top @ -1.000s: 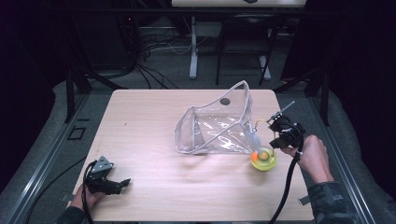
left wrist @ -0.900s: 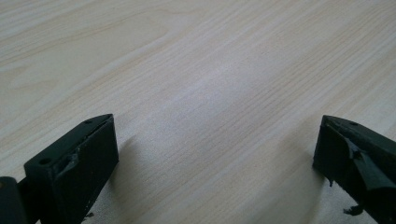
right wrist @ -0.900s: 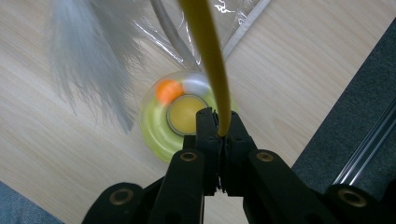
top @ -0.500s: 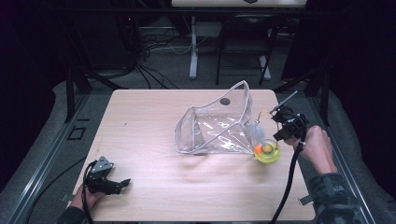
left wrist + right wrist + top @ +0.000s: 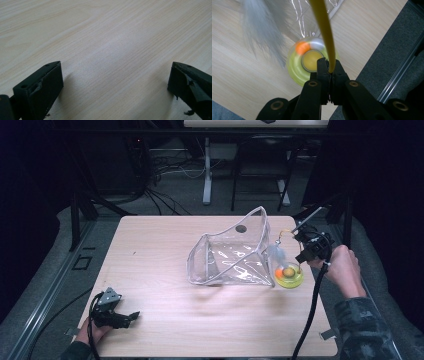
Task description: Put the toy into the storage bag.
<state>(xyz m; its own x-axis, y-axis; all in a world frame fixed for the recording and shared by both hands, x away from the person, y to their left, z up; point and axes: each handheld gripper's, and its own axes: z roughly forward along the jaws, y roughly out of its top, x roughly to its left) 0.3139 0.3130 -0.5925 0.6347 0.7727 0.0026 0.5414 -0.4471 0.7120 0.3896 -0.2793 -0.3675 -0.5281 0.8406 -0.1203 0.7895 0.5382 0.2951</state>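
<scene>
Table [image 5: 165, 310], pale wood, bears a clear pouch [image 5: 230, 255] standing open at centre, apparently ready to receive something. Just right of it, by the table edge, lies a yellow-green toy [image 5: 299, 67] with an orange ball, a feather [image 5: 262, 30] and a yellow wand [image 5: 323, 27]. Right gripper [image 5: 329, 71], jaws closed on the wand, holds it from above. Left gripper [image 5: 120, 317], jaws wide apart and empty, rests at the near-left corner, seemingly idle.

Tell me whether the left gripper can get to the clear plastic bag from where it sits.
Probably yes: bare table lies between the left gripper and the clear plastic bag, and its jaws stand open, holding nothing.
</scene>
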